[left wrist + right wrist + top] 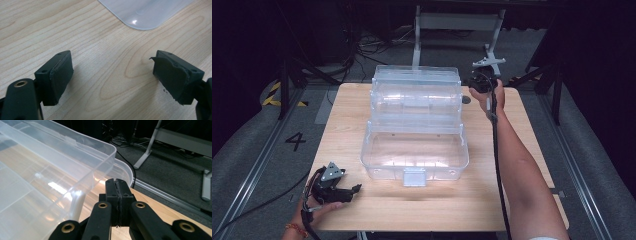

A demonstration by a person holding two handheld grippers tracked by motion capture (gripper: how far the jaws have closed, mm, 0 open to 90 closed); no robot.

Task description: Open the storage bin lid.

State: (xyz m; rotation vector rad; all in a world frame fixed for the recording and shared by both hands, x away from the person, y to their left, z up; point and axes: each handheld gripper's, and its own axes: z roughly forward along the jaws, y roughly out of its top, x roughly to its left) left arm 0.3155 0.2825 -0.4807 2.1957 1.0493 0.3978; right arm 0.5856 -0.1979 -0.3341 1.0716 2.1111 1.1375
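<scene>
Two grippers, split duties: right gripper [476,84] at two o'clock beside the clear plastic box [414,127], jaws pressed together on nothing, probably to push its raised tiers. Left gripper [354,189] resting at seven o'clock on the table [522,125], jaws wide apart, waiting.

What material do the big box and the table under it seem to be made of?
The storage box looks like clear, glossy plastic: the tabletop shows through its walls and light glints on them. The table looks like light wood or a wood-look laminate, matt, with grain lines and rings; which one cannot be told.
</scene>
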